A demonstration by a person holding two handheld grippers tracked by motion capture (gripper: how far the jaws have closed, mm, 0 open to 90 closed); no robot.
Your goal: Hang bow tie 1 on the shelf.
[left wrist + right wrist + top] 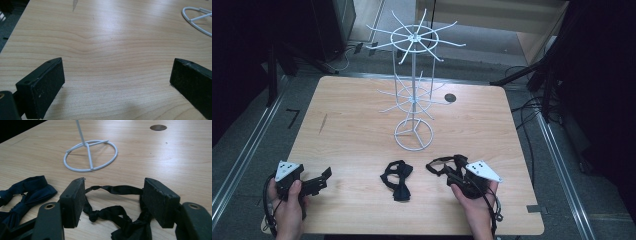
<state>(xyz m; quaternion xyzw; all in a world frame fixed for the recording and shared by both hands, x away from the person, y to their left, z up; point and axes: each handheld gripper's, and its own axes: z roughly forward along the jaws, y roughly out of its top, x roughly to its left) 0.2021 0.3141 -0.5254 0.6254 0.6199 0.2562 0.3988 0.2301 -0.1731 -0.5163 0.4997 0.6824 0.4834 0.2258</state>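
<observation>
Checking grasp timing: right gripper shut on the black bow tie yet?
Not yet. The right gripper is open: its pads stand apart around the black bow tie, with gaps beside the strap.

Light falls from overhead onto my counter (362, 125) while the room around it sinks into near black at both sides of the high view. A pale glare streaks the wood in my left gripper view, and soft shadows pool beside my jaws there. The high view is soft and slightly grainy. In my right gripper view the nearest jaw parts blur, the stand (90, 156) stays sharp.
</observation>
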